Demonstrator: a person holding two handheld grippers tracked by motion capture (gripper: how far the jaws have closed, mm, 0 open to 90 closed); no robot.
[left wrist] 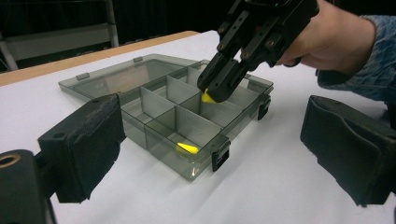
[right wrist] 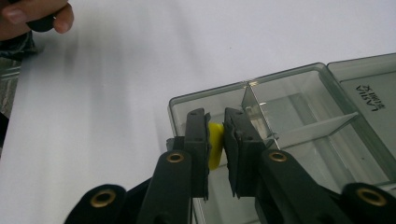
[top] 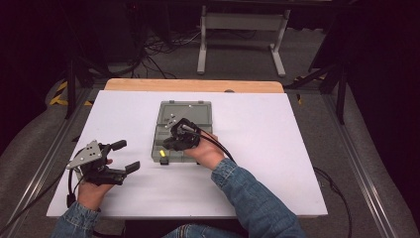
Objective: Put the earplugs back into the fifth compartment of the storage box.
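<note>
From the high view, the grey see-through plastic compartment box (top: 184, 130) sits open near the middle of the white table (top: 277, 163), lid flat behind it. The right gripper (top: 169, 144) hangs over the box's near row, and another small yellow piece (top: 162, 153) lies in the near left corner compartment. The left gripper (top: 127, 156) rests off to the left, well apart from the box, jaws spread wide with nothing between them. The left gripper view has the right gripper (left wrist: 215, 94) coming down from above, jaws pinched on a small yellow wedge-shaped piece (left wrist: 207, 97) just over a near-row compartment, while the other yellow piece (left wrist: 187, 148) lies in the corner compartment closest to the camera. In the right gripper view the jaws are nearly together, clamped on the yellow wedge (right wrist: 215, 144), right above the box's corner (right wrist: 187, 105).
</note>
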